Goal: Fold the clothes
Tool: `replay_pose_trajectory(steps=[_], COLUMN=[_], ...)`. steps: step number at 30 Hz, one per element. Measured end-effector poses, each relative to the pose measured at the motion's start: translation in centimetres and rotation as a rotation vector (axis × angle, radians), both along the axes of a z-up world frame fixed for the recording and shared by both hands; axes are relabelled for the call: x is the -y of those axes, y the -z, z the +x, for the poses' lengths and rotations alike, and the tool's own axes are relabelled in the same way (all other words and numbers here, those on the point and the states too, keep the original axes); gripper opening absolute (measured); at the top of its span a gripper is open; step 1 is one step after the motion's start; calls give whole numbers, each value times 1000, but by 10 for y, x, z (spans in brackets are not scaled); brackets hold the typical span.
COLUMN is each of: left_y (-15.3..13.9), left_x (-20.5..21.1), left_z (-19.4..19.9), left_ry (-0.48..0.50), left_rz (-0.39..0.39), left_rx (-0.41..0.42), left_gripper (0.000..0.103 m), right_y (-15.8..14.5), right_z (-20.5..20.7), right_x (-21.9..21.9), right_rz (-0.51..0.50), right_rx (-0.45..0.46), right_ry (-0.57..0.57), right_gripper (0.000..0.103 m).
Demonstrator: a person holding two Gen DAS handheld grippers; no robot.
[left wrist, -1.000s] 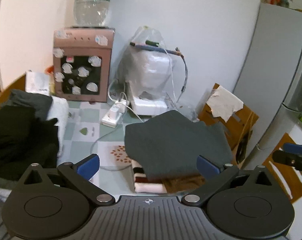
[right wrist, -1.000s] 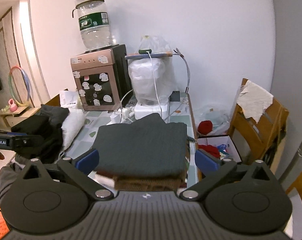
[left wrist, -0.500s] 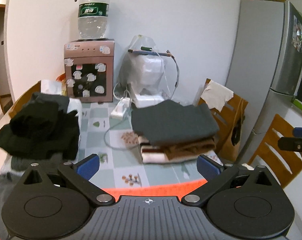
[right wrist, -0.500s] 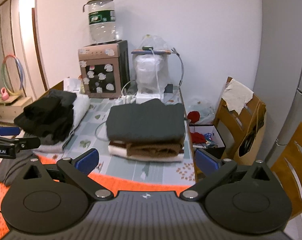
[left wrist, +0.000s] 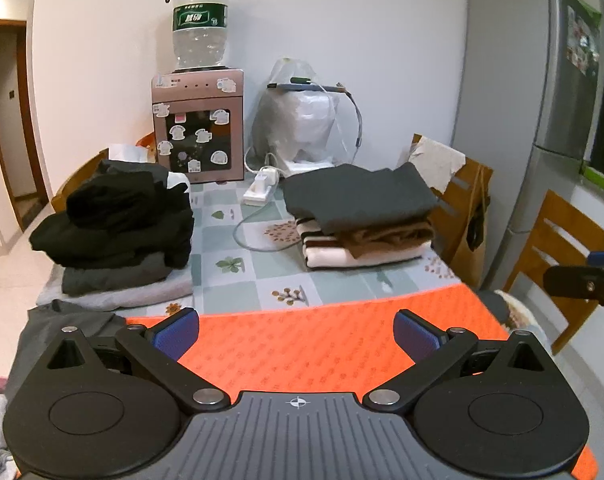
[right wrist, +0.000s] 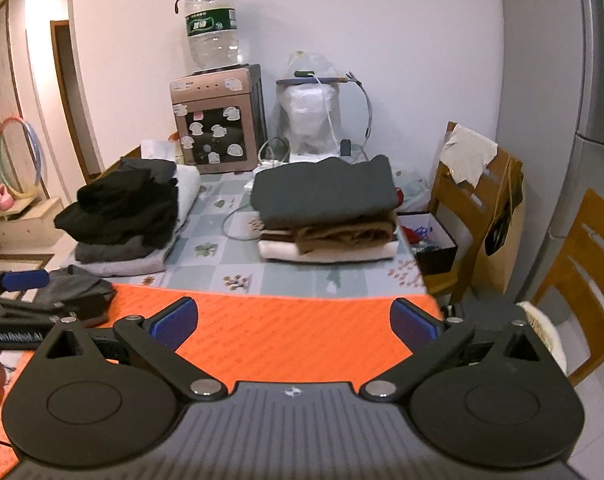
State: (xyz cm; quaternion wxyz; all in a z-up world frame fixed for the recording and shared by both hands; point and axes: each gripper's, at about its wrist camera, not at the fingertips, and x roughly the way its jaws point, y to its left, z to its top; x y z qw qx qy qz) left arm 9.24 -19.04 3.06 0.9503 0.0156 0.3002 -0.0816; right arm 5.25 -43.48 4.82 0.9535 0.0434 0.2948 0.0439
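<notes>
Orange mat (left wrist: 333,344) covers the near end of your bench (left wrist: 246,280), and it lies bare between both sets of fingers. Beyond it, at about 1 o'clock from your left gripper (left wrist: 296,330), sits the folded stack (left wrist: 361,216): a dark grey piece on top, brown under it, striped cream at the bottom, its long axis running 9 to 3 across the bench. From your right gripper (right wrist: 294,316) the same stack (right wrist: 325,208) lies almost dead ahead at 12 o'clock, so your right hand has the straighter line to it.

At 10 o'clock from both grippers the black heap (left wrist: 114,220) rests on grey and pale layers, looser in shape than the stack. Closer still, a rumpled grey garment (left wrist: 62,320) hangs at the mat's left edge, at 9 o'clock from your left gripper and just beside it; your left hand is plainly the nearer one for that piece.

Both sets of fingers stand spread wide and hold nothing. Whether more folding remains or the grey garment is simply set aside, these views do not settle.
</notes>
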Motion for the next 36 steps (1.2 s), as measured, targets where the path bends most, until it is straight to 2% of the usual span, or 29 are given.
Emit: replay_pose_trajectory(steps=[5, 14, 21, 31, 36], left_y=[11, 29, 42, 45, 46], left_x=[-9, -20, -28, -18, -9], left_z=[-26, -44, -58, -59, -63], left_ry=[-15, -24, -30, -49, -37], left_rz=[33, 20, 10, 37, 69], left_rx=[1, -107, -192, -192, -185], left_gripper=[103, 103, 103, 103, 103], right_y=[14, 43, 58, 69, 72], right_z=[-22, -50, -61, -67, -68], right_x=[-28, -58, -62, -67, -64], right_rz=[-7, 0, 13, -20, 1], right_rx=[-4, -43, -32, -48, -70], right_ry=[28, 95, 108, 72, 72], right_gripper=[103, 103, 103, 103, 103])
